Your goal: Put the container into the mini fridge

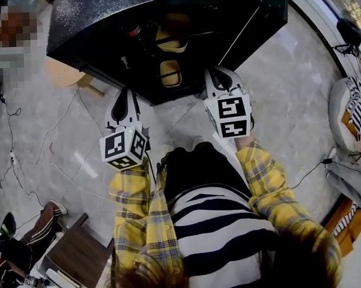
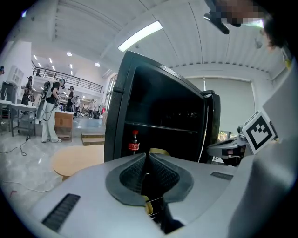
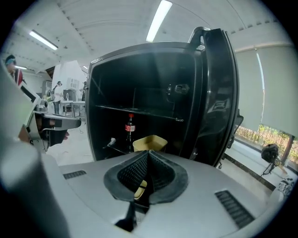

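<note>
The container already sits in the lower compartment of the mini fridge, near its front edge, beside a bottle; the left gripper and right gripper hang outside, jaws pressed together on nothing (yellow shows only behind them); the door stands open, so probably only closing remains.

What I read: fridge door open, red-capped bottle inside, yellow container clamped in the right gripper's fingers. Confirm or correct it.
Not clamped. The right gripper view shows the right gripper shut on nothing; the yellow container sits inside the mini fridge, near the red-capped bottle. The door is open, as you say.
</note>
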Action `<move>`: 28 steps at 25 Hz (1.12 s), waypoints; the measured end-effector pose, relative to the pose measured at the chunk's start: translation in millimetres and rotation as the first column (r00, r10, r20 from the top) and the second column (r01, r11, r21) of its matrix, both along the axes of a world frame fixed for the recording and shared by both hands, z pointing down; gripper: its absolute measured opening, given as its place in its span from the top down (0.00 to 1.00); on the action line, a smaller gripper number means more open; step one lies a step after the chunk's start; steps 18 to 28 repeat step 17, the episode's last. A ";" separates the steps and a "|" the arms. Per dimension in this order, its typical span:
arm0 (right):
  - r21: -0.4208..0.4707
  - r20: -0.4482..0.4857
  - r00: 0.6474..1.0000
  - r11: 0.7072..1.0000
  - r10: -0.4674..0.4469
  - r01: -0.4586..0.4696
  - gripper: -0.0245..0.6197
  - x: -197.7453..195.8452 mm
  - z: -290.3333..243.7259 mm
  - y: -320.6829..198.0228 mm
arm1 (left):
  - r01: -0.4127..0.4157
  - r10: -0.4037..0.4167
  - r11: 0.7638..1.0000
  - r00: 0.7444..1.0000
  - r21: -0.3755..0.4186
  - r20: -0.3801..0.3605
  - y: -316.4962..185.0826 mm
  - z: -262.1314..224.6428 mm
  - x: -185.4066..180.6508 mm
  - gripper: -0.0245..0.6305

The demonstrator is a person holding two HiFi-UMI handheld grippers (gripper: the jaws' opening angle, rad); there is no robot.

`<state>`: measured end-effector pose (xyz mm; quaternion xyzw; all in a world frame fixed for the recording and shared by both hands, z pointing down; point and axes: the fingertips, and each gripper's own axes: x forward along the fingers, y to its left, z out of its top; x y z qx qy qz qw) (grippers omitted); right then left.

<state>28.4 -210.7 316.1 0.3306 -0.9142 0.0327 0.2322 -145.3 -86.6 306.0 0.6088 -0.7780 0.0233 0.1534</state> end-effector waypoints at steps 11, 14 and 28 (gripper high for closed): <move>-0.003 0.010 1.000 1.000 -0.014 0.014 0.92 18.1 0.7 9.6 | 0.023 -0.023 1.000 1.000 -0.016 -0.002 17.9 2.0 6.4 0.93; -0.002 0.014 1.000 1.000 -0.025 0.025 0.92 17.5 -1.0 11.8 | 0.028 -0.028 1.000 1.000 -0.007 -0.001 18.7 -2.2 6.4 0.93; -0.005 0.022 0.999 0.999 -0.036 0.036 0.92 13.5 -4.1 13.1 | 0.031 -0.031 1.000 1.000 0.002 -0.004 17.3 -5.8 4.5 0.93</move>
